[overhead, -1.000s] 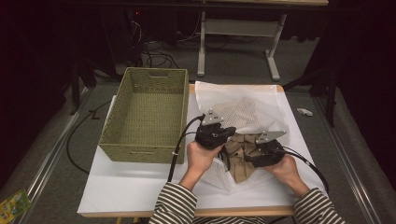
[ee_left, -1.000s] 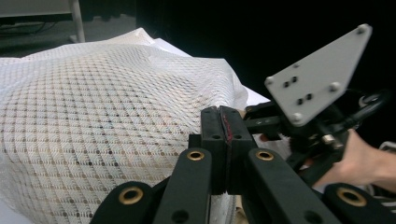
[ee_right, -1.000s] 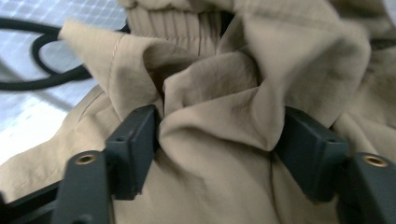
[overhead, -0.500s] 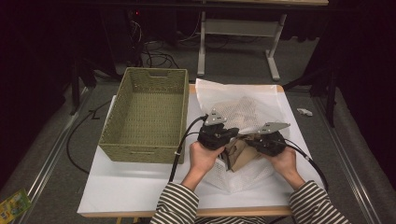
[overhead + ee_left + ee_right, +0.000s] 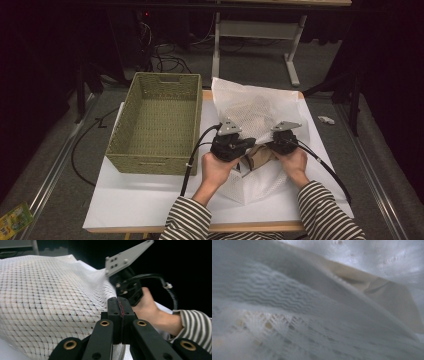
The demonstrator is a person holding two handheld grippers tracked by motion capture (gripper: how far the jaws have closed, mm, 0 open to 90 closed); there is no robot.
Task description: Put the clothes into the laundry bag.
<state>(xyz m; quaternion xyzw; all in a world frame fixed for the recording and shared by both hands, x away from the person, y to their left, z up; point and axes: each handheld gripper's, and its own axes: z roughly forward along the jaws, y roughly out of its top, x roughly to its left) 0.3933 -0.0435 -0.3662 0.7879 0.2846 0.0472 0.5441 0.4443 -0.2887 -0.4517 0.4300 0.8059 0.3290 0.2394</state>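
My left tool (image 5: 243, 150) sits at the near middle of the desk (image 5: 145, 200), jaws clamped fully together. In the left gripper view the two black jaws meet flush with a thin red strip between the pads, and the edge of the white mesh bag (image 5: 50, 305) runs right up against them; whether a fold of mesh is pinched there I cannot tell.

My right tool (image 5: 274, 146) is just beside the left one, at the bag's near right side. Its jaws have just been closing. In the right gripper view mesh (image 5: 287, 335) presses up against the lens, blurred, with a tan fabric item (image 5: 387, 297) behind it; the jaws themselves are hidden, so I cannot tell if they are pinching the mesh. The right tool (image 5: 130, 290) also appears in the left gripper view, grey plate on top, cable trailing, hand behind it.

The mesh bag (image 5: 250, 107) lies on the white desk to the right of the green wicker basket (image 5: 155, 125), its far end puffed up, its near end bunched under both tools. The tan fabric item (image 5: 257, 157) shows in the bag's near part, between the two tools. The basket stands on the desk's left half, touching or just beside the bag's left edge.

Both of the person's striped sleeves (image 5: 190, 220) come in from the bottom. A small white scrap (image 5: 326, 119) lies on the floor beyond the desk's right edge.
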